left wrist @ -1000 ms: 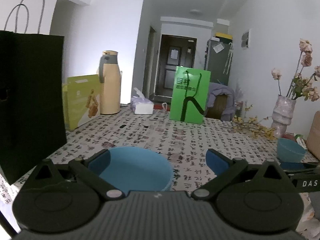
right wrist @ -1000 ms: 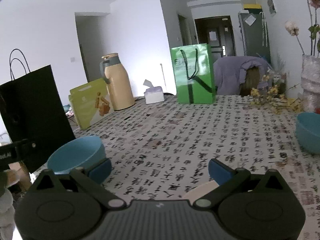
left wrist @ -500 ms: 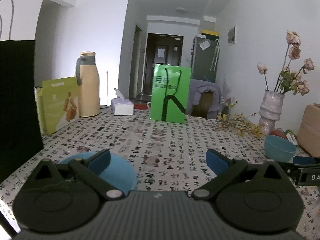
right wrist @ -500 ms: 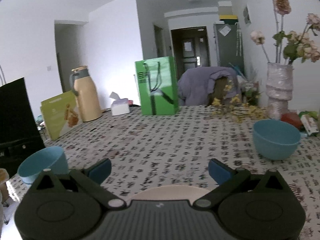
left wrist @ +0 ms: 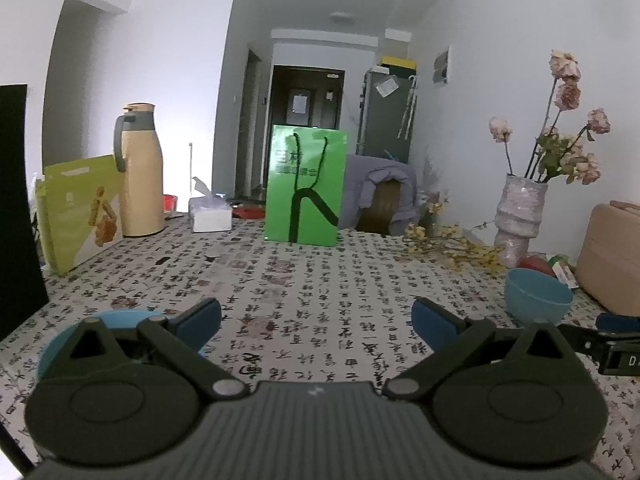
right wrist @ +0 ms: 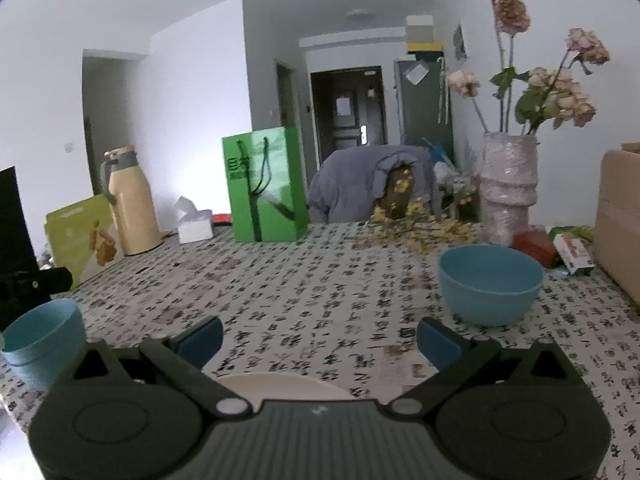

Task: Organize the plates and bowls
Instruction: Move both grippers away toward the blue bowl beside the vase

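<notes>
Both tongs are spread wide and hold nothing. The left gripper (left wrist: 316, 316) hovers with a blue bowl (left wrist: 60, 344) at lower left, the right gripper (right wrist: 320, 336) faces a second bowl (right wrist: 490, 284) at middle right, likely its next pick. A cream plate (right wrist: 280, 386) lies just beneath it.

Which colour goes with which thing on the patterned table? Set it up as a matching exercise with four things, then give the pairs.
Things:
1. wide bowl by the vase
2. shopping bag standing at the table's far edge
3. thermos jug
4. plate just under the right gripper

Colours:
A. cream white
B. bright green
C. light blue
D. tan with a grey handle

Pairs: 1-C, 2-B, 3-D, 4-A
</notes>
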Available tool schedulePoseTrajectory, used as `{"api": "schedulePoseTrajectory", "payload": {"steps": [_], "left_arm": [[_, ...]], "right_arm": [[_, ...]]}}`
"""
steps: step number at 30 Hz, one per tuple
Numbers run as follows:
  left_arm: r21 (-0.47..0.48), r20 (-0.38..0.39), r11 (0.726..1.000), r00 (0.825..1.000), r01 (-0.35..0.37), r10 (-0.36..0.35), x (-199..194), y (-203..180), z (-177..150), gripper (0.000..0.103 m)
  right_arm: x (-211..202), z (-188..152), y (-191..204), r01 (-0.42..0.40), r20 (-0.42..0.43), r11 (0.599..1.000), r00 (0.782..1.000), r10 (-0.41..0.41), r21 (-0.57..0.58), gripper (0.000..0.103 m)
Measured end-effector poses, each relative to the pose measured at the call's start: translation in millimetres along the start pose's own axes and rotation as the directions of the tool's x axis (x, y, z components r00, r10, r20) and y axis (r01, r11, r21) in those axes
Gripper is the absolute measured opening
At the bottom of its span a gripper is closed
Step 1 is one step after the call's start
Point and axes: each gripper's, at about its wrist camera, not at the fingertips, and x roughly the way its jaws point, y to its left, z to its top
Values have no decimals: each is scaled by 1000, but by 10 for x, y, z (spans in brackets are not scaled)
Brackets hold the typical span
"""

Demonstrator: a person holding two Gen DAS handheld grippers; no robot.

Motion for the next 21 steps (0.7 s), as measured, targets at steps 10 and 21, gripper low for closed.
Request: {"api": "schedulePoseTrajectory", "payload": {"steps": [10, 21], "left_arm": [[56, 6, 998, 999, 37, -37, 140, -264, -101, 103], [110, -10, 992, 998, 61, -60, 279, -533, -185, 103]], "right_arm": [[-156, -155, -343, 49, 75, 995, 996, -55, 82, 103], [-376, -315, -678, 172, 100, 977, 978, -185, 130, 103]]}}
